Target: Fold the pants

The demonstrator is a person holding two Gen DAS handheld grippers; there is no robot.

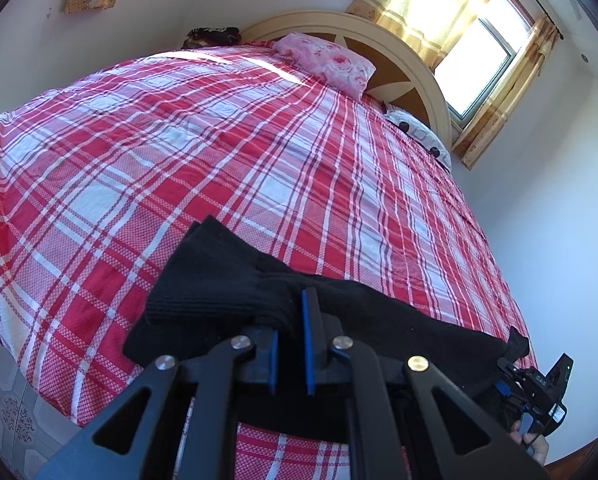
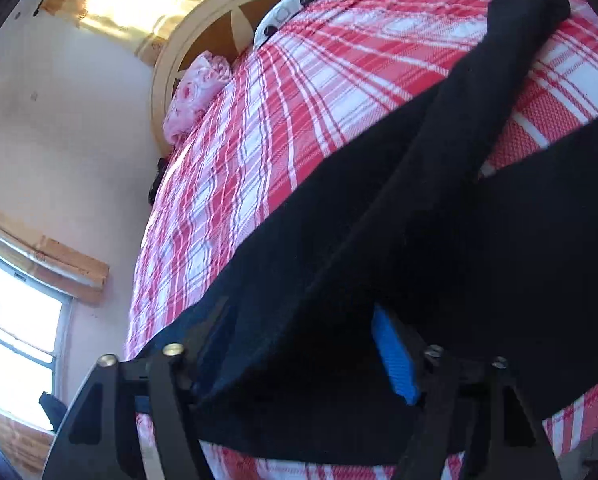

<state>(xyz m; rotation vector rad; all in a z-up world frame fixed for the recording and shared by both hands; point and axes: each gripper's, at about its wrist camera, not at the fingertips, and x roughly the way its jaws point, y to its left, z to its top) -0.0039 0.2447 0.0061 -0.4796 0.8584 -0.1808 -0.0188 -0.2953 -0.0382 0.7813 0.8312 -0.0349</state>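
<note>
Black pants (image 1: pixel 235 300) lie on the near edge of a bed with a red and white plaid cover (image 1: pixel 179 152). In the left wrist view my left gripper (image 1: pixel 291 334) is shut on the ribbed cuff end of a pant leg, cloth pinched between its blue pads. The right gripper (image 1: pixel 539 380) shows at the far right at the other end of the pants. In the right wrist view the pants (image 2: pixel 379 260) fill the foreground and drape over my right gripper (image 2: pixel 303 344). Its jaws stand wide apart with cloth between them; a blue pad (image 2: pixel 393 354) shows.
A pink floral pillow (image 1: pixel 331 62) and a white patterned pillow (image 1: pixel 423 136) lie at the round wooden headboard (image 1: pixel 403 68). Curtained windows (image 1: pixel 483 44) sit behind the bed. Tiled floor (image 1: pixel 15 412) shows at the lower left.
</note>
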